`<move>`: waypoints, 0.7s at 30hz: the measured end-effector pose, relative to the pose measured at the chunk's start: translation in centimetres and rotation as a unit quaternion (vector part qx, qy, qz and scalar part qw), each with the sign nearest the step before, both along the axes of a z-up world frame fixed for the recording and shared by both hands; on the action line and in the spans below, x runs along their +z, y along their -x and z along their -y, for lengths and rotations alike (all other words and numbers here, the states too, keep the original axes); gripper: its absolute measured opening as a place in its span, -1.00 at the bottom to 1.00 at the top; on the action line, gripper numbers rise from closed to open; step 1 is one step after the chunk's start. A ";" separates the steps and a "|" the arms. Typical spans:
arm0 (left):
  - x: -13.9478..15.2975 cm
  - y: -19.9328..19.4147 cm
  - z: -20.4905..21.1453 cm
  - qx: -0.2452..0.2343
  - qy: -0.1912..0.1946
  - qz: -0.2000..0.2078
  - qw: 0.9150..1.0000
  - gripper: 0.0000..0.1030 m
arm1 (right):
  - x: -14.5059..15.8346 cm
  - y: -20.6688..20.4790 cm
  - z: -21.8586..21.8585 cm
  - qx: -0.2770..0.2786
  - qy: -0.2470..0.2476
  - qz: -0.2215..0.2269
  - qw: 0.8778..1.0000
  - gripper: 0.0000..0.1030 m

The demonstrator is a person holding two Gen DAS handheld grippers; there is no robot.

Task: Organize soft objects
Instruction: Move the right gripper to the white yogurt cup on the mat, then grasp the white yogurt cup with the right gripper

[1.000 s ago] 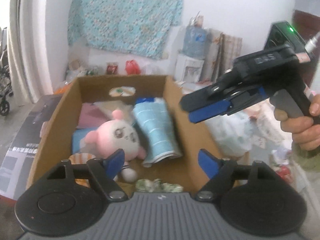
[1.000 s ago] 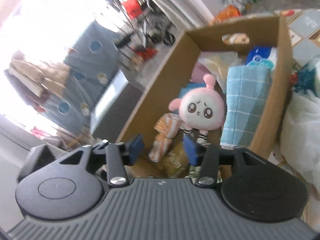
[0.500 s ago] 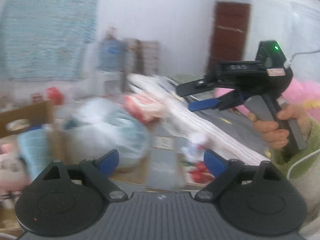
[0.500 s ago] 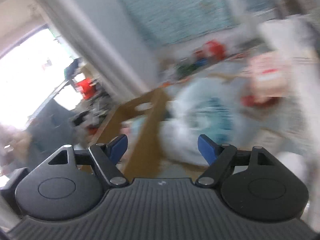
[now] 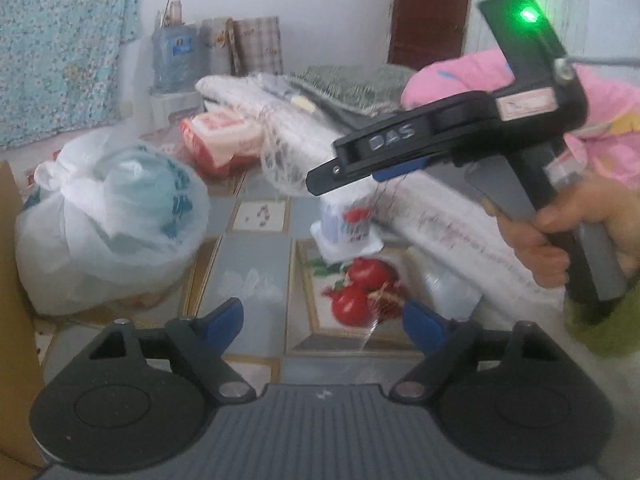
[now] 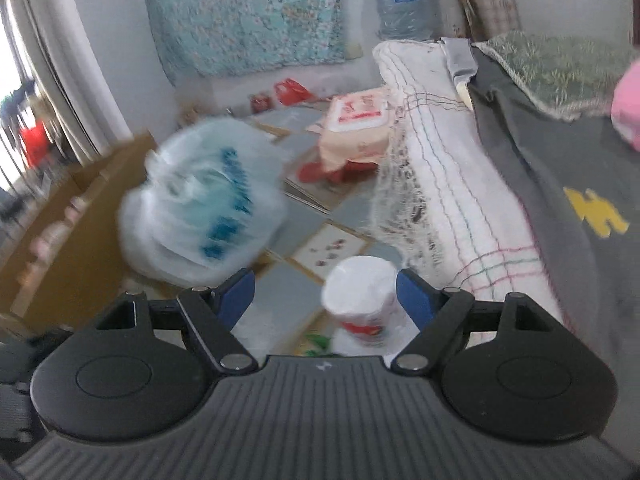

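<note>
Both claws hang above a tiled floor (image 5: 256, 264) crowded with soft goods, and neither holds anything: the left claw (image 5: 322, 322), its blue pads spread wide, is narrowing at this moment with only bare tile and a pomegranate-patterned tile showing between its jaws, while the right claw (image 6: 326, 298) stands wide apart, a white cup-shaped pack with red print (image 6: 362, 304) lying on the floor in the gap between its pads, the right pad seeming close to the pack's rim though contact cannot be told. Seen from the left wrist, the right claw (image 5: 320, 180) juts in from the right, gripped by a hand (image 5: 560, 236) in a green sleeve, a green light glowing on its body, and the same white pack (image 5: 346, 226) sits on the floor beneath its tip. A knotted white plastic bag (image 5: 112, 216) holding something pale blue rests on the floor to the left, just beside the brown wall of a cardboard box (image 6: 76, 216) at the frame's edge; behind it lies a pink-and-white wrapped pack with red lettering (image 5: 220, 140). A folded white blanket with coloured stripes (image 6: 452, 184) runs along the right, a dark grey cloth with a yellow mark (image 6: 560, 200) next to it, and a pink quilt (image 5: 460, 76) is heaped behind the right claw. A blue floral cloth (image 6: 248, 12) hangs on the far wall
</note>
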State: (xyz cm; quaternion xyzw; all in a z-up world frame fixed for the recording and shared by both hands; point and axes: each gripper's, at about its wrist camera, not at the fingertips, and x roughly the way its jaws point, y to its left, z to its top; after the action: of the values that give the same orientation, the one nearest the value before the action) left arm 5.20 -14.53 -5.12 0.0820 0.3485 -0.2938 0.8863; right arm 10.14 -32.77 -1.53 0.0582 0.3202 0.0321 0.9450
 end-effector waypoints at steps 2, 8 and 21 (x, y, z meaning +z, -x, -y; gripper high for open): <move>-0.3 0.0 -0.6 0.007 -0.007 -0.001 1.000 0.71 | -1.0 -1.0 -0.7 -0.001 0.033 -0.006 0.999 0.48; -1.5 -0.6 -1.6 0.024 -0.013 -0.020 0.999 0.64 | -2.5 -2.3 -1.9 -0.016 0.097 -0.018 0.995 0.09; -2.7 -0.3 -3.3 0.031 0.017 -0.052 0.998 0.61 | -2.9 -2.2 0.4 0.024 -0.169 -0.067 0.983 -0.08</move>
State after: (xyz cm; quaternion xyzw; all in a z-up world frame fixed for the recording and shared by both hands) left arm 5.53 -11.19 -7.79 0.0411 0.3913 -0.2757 0.8770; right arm 12.34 -33.21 -4.38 0.2109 0.3738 0.1044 0.8971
